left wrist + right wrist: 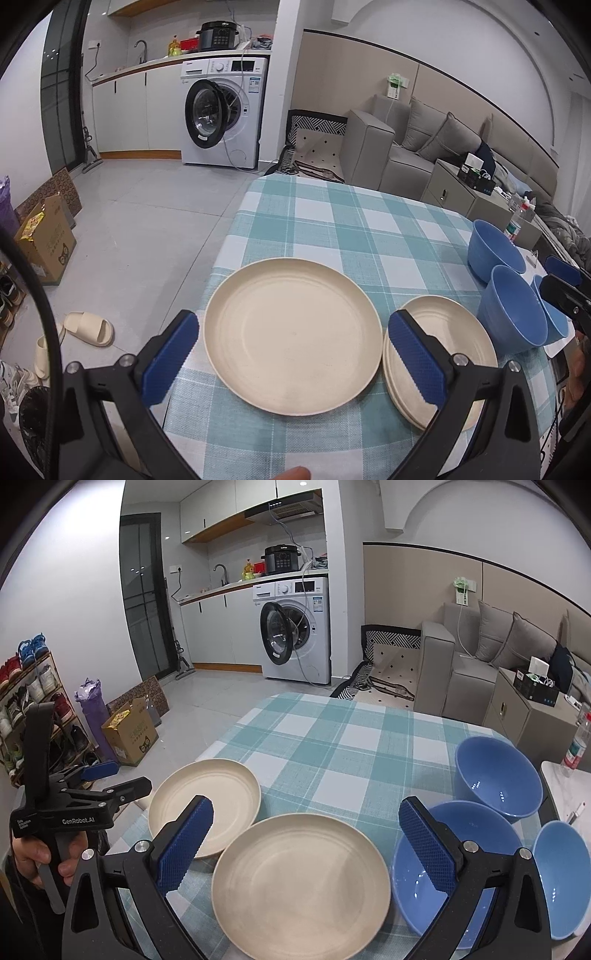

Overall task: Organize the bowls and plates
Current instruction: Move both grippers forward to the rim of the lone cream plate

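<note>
On the checked desk (332, 229) sit cream plates and blue bowls, all of them holding nothing. A single cream plate (293, 336) lies toward the left side; just to its right a stack of cream plates (454, 332) rests, its layered rims showing only in the left wrist view. From the right wrist camera that stack (301, 882) reads as one plate, and the single plate (205, 801) lies beyond it to the left, their rims nearly meeting. Three blue bowls stand upright to the right of the plates: a far bowl (498, 775), a near bowl (443, 864) just beside the stack, and an outer bowl (561, 875) at the desk's right side.

The left tool (293, 354) hangs released above the single plate, its blue pads spread to either side and grasping nothing. The right tool (306, 845) is likewise spread wide over the stack, holding nothing. The right wrist view alone shows the person's hand (33, 853) gripping the left tool's handle, and a shoe rack (33, 701) by the wall.
</note>
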Available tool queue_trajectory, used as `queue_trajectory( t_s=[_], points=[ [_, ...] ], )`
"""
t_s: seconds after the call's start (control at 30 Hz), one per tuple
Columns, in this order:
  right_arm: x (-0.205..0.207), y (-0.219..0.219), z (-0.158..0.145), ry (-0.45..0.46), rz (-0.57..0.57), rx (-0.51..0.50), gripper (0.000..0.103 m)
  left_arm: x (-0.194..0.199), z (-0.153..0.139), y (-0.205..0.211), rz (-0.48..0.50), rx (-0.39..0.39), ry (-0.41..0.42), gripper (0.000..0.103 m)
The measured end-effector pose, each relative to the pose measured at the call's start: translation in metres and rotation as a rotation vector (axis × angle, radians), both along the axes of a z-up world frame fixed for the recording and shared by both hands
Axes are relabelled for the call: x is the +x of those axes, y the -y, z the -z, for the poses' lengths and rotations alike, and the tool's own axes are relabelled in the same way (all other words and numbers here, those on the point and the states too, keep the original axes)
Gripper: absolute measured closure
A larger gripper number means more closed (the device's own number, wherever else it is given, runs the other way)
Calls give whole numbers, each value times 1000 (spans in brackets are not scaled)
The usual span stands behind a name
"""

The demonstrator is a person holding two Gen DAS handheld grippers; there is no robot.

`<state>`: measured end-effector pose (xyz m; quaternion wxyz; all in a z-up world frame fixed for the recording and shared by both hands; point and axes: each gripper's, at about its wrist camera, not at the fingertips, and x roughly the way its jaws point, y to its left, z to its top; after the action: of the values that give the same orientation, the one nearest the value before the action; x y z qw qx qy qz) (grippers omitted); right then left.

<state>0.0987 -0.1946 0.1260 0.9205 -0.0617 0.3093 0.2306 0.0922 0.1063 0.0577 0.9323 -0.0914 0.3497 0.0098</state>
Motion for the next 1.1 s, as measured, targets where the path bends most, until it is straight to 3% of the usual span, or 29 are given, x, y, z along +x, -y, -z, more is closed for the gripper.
queue_trajectory(
  t_s=[1.1],
  points=[
    [52, -73, 43, -132, -80, -36, 1, 18, 30, -43, -114, -22, -78, 0]
  ],
)
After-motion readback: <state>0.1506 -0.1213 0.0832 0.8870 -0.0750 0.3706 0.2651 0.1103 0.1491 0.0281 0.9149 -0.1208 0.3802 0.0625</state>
